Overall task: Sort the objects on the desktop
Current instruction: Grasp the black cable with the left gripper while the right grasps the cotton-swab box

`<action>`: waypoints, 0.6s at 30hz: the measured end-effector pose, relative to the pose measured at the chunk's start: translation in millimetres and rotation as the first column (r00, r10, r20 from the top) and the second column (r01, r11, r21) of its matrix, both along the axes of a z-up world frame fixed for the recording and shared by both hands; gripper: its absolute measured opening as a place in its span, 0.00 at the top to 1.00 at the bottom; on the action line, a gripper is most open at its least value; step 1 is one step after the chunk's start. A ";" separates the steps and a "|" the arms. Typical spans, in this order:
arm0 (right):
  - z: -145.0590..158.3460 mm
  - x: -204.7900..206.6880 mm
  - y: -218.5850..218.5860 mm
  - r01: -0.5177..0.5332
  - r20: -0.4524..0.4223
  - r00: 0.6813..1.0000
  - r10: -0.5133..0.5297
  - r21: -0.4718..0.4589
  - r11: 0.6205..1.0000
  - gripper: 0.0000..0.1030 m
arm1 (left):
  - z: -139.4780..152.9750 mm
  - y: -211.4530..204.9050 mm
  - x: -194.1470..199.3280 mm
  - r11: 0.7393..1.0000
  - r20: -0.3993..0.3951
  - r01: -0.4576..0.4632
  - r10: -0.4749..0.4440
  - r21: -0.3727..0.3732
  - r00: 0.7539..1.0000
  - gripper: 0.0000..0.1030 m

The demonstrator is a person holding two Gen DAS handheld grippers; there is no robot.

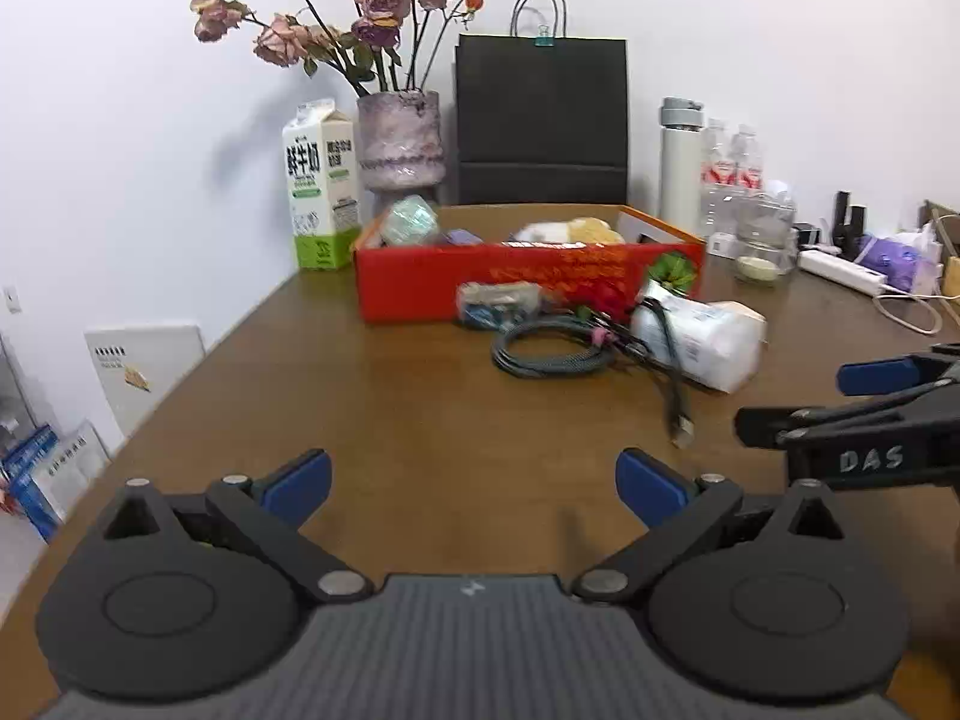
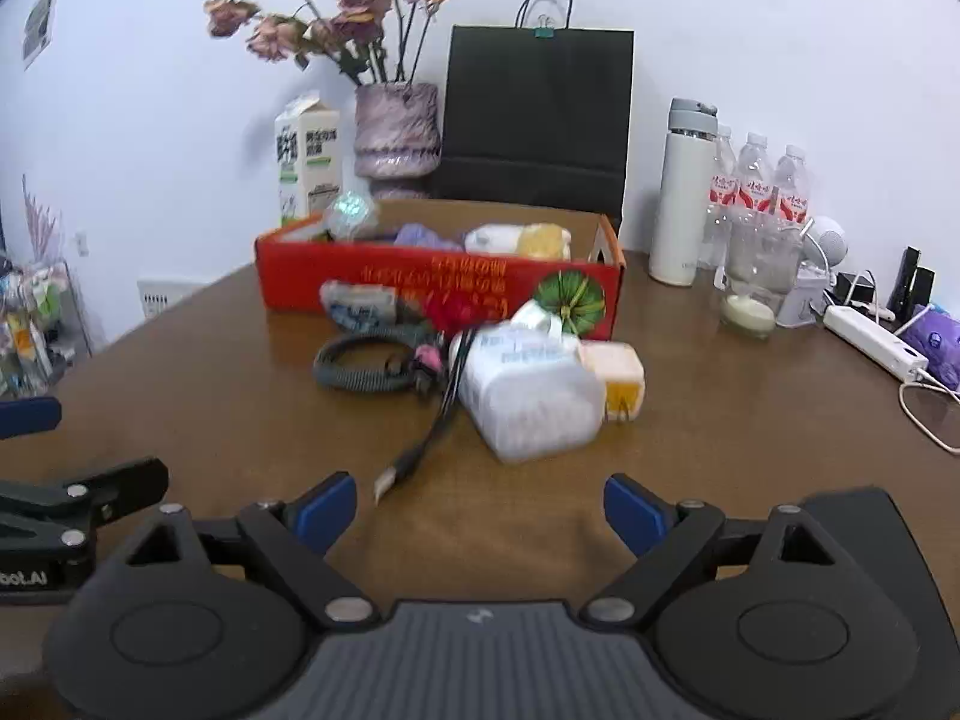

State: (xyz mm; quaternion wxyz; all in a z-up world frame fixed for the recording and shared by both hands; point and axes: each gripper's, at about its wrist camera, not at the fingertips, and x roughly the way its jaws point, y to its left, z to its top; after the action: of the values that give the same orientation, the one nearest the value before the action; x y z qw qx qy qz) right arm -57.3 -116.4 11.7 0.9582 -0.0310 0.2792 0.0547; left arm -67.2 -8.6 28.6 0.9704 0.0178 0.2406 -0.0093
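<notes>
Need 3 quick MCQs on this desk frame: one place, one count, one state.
1. The coiled cable lies:
A. inside the red box
B. on the table in front of the red box
C. behind the black bag

2. Red-labelled water bottles in the right wrist view:
A. one
B. three
C. five

3. The right gripper is:
A. open, empty
B. shut on the cable
C. shut on the carton

Key: 1 B, it rests on the table before the red box. 2 B, three water bottles stand by the flask. 3 A, the right gripper has spread jaws, nothing between.

Office meeting room; wooden table (image 2: 750, 420); power strip (image 2: 873, 343); water bottles (image 2: 756, 180); wall-side thermos (image 2: 684, 192).
</notes>
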 end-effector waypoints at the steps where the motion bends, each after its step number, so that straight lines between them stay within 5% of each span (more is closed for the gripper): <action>1: -0.3 -7.3 2.0 -0.008 0.014 1.000 0.008 -0.012 1.000 0.14 | -0.7 -0.2 -3.9 1.000 -0.004 0.005 -0.005 -0.024 1.000 0.00; 7: 9.2 -18.6 -12.8 0.015 0.070 0.997 -0.013 -0.039 0.999 0.15 | -4.0 -16.3 7.4 0.991 -0.028 0.116 -0.118 -0.063 0.993 0.05; 11: 16.4 -8.7 -37.1 0.072 0.092 0.993 -0.071 -0.014 0.997 0.15 | -6.4 -42.0 41.4 0.981 -0.069 0.173 -0.179 -0.088 0.981 0.36; 18: 15.5 0.6 -76.5 0.113 0.088 0.989 -0.122 0.097 0.989 0.15 | -11.7 -91.1 116.5 0.966 -0.107 0.244 -0.252 -0.080 0.962 0.37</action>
State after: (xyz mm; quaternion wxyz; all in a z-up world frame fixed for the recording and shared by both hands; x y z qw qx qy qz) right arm -56.7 -192.9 27.2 0.9722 0.0270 0.2324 0.0094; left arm 49.3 -99.7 17.0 0.9459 0.0150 0.2923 -0.1399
